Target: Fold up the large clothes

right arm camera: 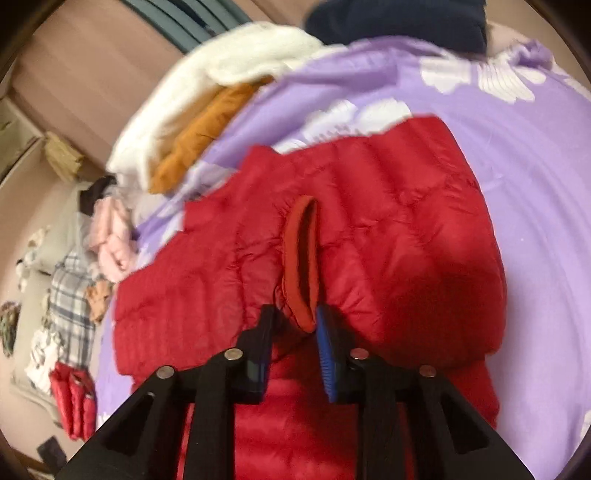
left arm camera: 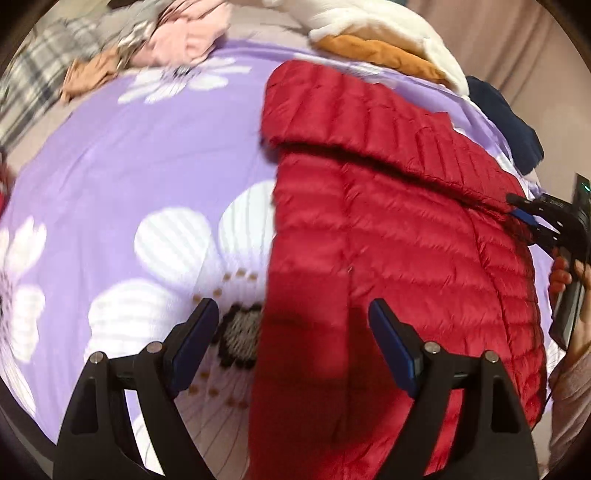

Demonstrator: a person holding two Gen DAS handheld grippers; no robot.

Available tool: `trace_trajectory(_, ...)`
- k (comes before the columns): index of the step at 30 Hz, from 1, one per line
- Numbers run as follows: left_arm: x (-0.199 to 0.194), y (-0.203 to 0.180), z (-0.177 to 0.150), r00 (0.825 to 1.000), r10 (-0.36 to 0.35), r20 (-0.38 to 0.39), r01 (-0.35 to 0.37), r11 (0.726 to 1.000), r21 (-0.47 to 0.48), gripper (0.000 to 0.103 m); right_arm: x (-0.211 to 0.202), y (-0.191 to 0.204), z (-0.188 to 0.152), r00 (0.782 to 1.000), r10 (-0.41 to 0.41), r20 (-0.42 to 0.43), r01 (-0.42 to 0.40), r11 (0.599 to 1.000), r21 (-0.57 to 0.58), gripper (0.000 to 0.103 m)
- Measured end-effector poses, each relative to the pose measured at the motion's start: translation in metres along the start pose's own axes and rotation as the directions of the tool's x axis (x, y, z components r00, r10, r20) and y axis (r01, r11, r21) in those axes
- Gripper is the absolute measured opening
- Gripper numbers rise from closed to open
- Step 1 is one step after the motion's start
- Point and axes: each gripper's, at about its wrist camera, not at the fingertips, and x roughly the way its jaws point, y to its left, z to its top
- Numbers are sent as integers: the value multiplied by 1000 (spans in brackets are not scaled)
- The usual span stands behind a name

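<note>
My left tongs (left arm camera: 291, 314) are right in front of me, and they are spread wide with nothing in them. They hang over the near edge of the red coat (left arm camera: 388, 240), where it meets the purple blanket (left arm camera: 110, 166). I think I hold them wide so I can grab that edge for the next fold.

The blanket is thin and smooth, with big white flowers on it. The coat lies flat on it, a bit to the right. It is puffy and shiny, sewn in rows like little pillows. One sleeve (left arm camera: 369, 118) is folded across the top of it.

My right tongs (right arm camera: 295, 317) are pulled in tight on the cuff (right arm camera: 301, 258) at the end of a sleeve. The cuff is soft, not shiny, and shaped like a long ring. I pinch it there so the sleeve comes along when I move.

Far back lie more clothes: a pink top (left arm camera: 184, 40), then a fluffy white thing (left arm camera: 369, 26) over an orange one (left arm camera: 376, 55). They are out of my way, at the blanket's edge.
</note>
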Motion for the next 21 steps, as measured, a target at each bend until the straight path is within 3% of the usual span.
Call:
trace_trajectory(2, -1, 4, -3, 1000, -16, -11, 16, 1000, -20, 84, -22, 5, -7, 999, 28, 40, -28, 1000, -9, 21)
trace_trajectory(4, -2, 7, -6, 999, -47, -12, 46, 998, -40, 84, -35, 7, -18, 999, 30, 28, -29, 999, -39, 21)
trace_trajectory(7, 1, 3, -5, 998, -62, -21, 61, 997, -52, 84, -22, 2, -27, 987, -150, -51, 143, 982, -121, 25)
trace_trajectory(9, -2, 3, -5, 998, -64, -20, 63, 996, -55, 84, -19, -9, -26, 980, -182, -87, 174, 981, -90, 37)
trace_trajectory(12, -7, 0, -9, 997, -77, -13, 76, 996, -51, 84, -43, -1, -26, 979, -205, -3, 204, 974, -101, 50)
trace_trajectory(14, -6, 1, -11, 997, -68, -20, 67, 997, -42, 84, -63, 11, -29, 969, -227, 94, 239, 959, -154, 50)
trace_trajectory(17, -4, 3, -14, 997, -68, -35, 66, 997, -50, 84, -68, 25, -31, 977, -150, 151, 182, 955, -234, 50)
trace_trajectory(19, -4, 2, -16, 996, -85, -38, 83, 995, -61, 84, -50, 31, -30, 989, -104, 110, 130, 953, -273, 50)
trace_trajectory(21, -5, 1, -19, 995, -92, -42, 89, 994, -61, 84, -17, 31, -31, 987, -154, 39, 159, 941, -300, 50)
